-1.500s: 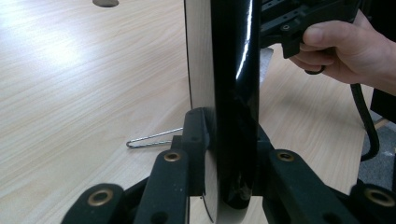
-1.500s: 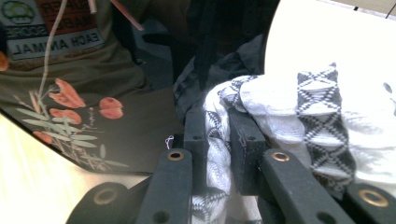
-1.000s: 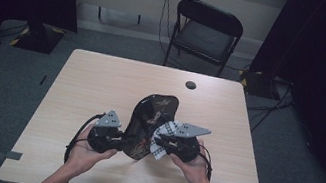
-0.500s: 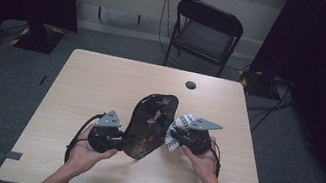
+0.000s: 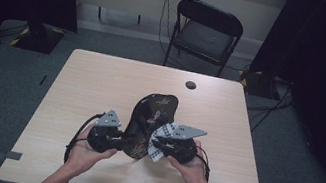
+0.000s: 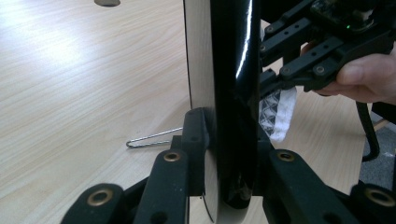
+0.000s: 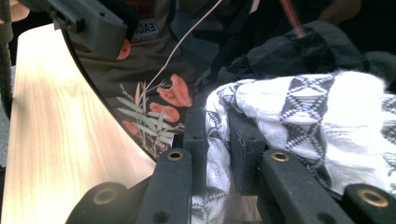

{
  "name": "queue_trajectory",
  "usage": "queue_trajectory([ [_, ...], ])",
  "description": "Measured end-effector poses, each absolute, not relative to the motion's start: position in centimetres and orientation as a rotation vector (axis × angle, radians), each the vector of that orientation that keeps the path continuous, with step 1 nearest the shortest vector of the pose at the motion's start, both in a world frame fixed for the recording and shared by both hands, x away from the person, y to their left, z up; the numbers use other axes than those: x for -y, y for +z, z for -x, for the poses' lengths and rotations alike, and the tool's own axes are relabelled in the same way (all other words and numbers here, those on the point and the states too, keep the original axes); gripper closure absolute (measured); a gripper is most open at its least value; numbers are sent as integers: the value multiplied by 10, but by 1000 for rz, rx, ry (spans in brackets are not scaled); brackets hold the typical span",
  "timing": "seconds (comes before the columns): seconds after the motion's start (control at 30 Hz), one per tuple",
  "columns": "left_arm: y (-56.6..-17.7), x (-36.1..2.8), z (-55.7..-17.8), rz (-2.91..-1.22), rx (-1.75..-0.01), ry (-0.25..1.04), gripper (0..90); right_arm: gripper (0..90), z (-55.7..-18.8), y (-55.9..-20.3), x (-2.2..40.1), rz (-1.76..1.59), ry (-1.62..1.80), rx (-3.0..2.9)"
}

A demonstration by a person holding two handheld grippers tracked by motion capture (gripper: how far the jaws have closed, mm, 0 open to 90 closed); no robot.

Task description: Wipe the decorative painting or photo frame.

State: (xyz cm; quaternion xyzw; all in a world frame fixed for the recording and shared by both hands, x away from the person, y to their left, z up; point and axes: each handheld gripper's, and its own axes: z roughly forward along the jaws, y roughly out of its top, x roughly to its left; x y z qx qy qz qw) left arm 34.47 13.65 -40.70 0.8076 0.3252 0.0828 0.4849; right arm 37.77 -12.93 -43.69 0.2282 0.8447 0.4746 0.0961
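A glossy black tray (image 5: 152,115) painted with red flowers is held up on edge above the table (image 5: 101,85). My left gripper (image 5: 118,140) is shut on its lower rim; in the left gripper view the jaws (image 6: 229,140) clamp the tray's edge (image 6: 233,84). My right gripper (image 5: 157,145) is shut on a white cloth with a black pattern (image 5: 161,137) and presses it against the tray's face. The right gripper view has the cloth (image 7: 303,112) bunched between the jaws (image 7: 217,135) beside the flowered tray surface (image 7: 140,107). From the left gripper view the cloth (image 6: 278,112) hangs behind the tray.
A bent wire clip (image 6: 154,138) lies on the table near the tray. A small dark round spot (image 5: 191,85) sits near the table's far edge. A black folding chair (image 5: 206,33) stands behind the table. Dark curtains hang on both sides.
The right gripper with the cloth swung out to the right of the tray, then came back onto its face. The left hand and tray kept their place.
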Motion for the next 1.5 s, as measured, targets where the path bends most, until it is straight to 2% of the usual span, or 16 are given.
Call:
queue_trajectory([
  [0.53,-407,-137,-345,-1966,-798,204,765,792,-409,-456,167,-935,1274,-2377],
  [1.03,-407,-138,-346,-1967,-807,203,769,794,-370,-445,118,-650,1381,-2527],
  [1.37,-407,-139,-347,-1962,-804,199,769,794,-405,-457,162,-937,1280,-2372],
  [1.5,-407,-139,-347,-1962,-803,199,769,793,-407,-459,165,-964,1291,-2361],
])
